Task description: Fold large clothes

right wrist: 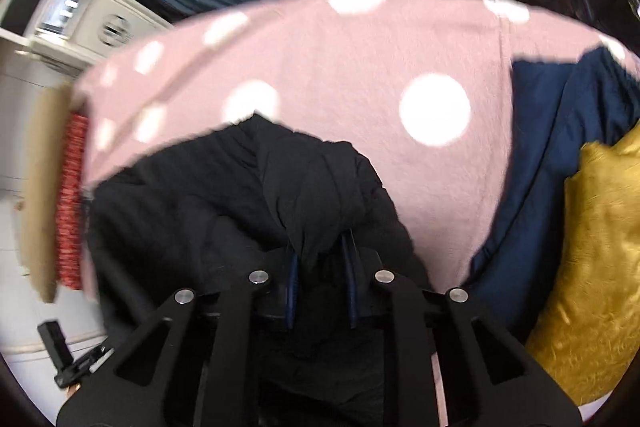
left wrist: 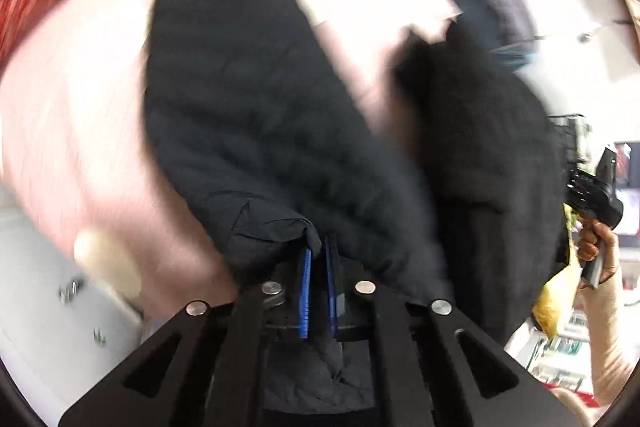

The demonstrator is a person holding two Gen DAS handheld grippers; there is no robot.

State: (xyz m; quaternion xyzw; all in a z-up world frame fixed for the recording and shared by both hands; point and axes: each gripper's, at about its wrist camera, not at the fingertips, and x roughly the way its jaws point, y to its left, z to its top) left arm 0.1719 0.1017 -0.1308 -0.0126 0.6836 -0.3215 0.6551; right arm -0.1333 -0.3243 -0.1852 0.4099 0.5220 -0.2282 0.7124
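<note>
While both claws grip cloth, entry reads as follows.

Item 1, left claw (left wrist: 318, 259): clenched on a bunched edge of the coat (left wrist: 248, 115); blue pads nearly together w/ fabric pinched between. Coat runs up and away from this claw, long axis roughly straight ahead, leaning slightly left, laid over the pink bedspread (left wrist: 80, 115). A second dark mass of the same coat sits to the right, partly lifted; view too blurred to say whether sleeve or hem.

Item 2, right claw (right wrist: 321, 251): clenched on a gathered fold of coat (right wrist: 208, 195); cloth wad fills the gap between pads. Bulk of coat lies left of and below this claw, resting on the dotted bedspread (right wrist: 340, 67).

Item 3, surrounds: navy cloth (right wrist: 552, 147) and yellow cushion (right wrist: 592, 247) at right, well apart from coat; red trim (right wrist: 72, 203) at left bed edge.

Key relation (est.): garment spans between the two claws, each holding one end of an edge. Open bedspread lies ahead of right claw, so a fold prob. carries the held edge fwd/across. Neither claw clearly nearer the coat's body; left sees more of its length.
</note>
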